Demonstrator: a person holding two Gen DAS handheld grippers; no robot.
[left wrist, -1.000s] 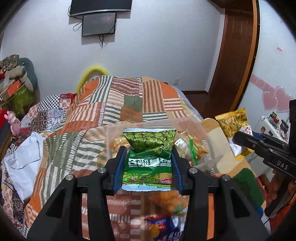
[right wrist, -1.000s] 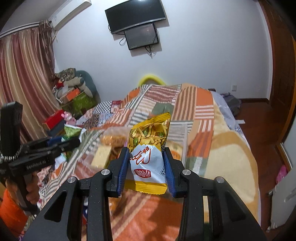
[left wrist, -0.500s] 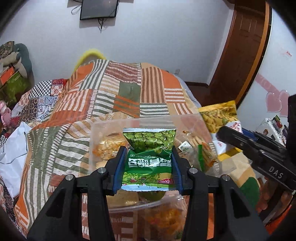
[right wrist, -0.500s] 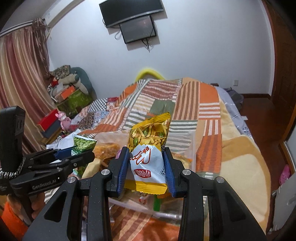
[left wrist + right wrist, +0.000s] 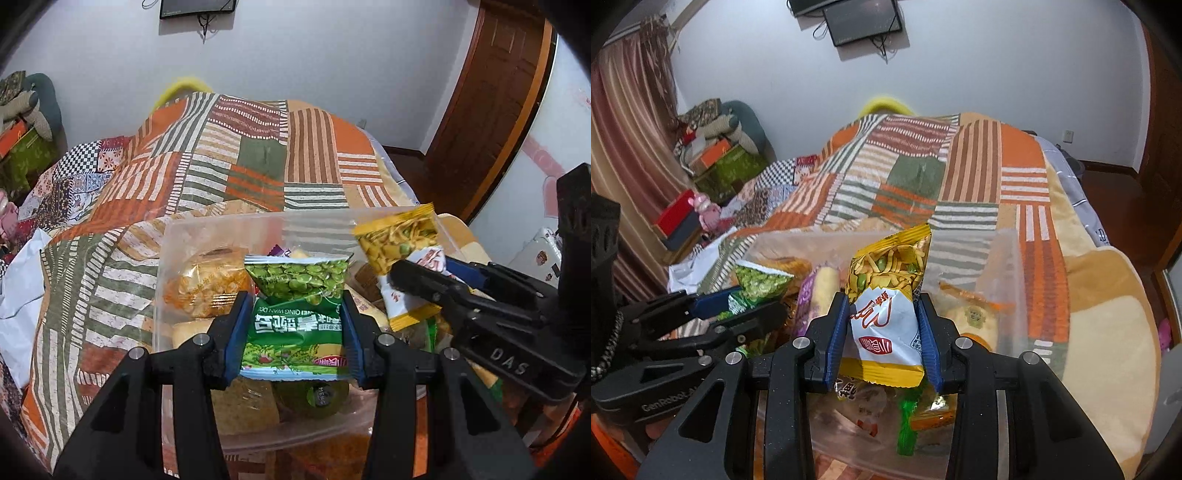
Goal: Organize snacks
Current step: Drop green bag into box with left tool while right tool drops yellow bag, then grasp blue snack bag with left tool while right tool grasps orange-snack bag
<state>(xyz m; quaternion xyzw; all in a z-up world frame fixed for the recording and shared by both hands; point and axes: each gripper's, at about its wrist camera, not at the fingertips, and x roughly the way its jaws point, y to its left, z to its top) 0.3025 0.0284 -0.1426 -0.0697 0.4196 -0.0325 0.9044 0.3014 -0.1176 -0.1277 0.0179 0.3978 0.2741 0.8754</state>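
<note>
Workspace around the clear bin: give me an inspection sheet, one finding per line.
Surface: patchwork blanket on a bed.
Job's things: clear bin holding mixed snacks; green pea packet; yellow snack packet.
Clutter: boxes and a pink toy beside the bed.
Grippers: left gripper shut on the green pea packet, right gripper shut on the yellow snack packet, both over the bin.
Cables: wires hanging under the wall screen.
Surroundings: white wall, wooden door, striped curtain.
</note>
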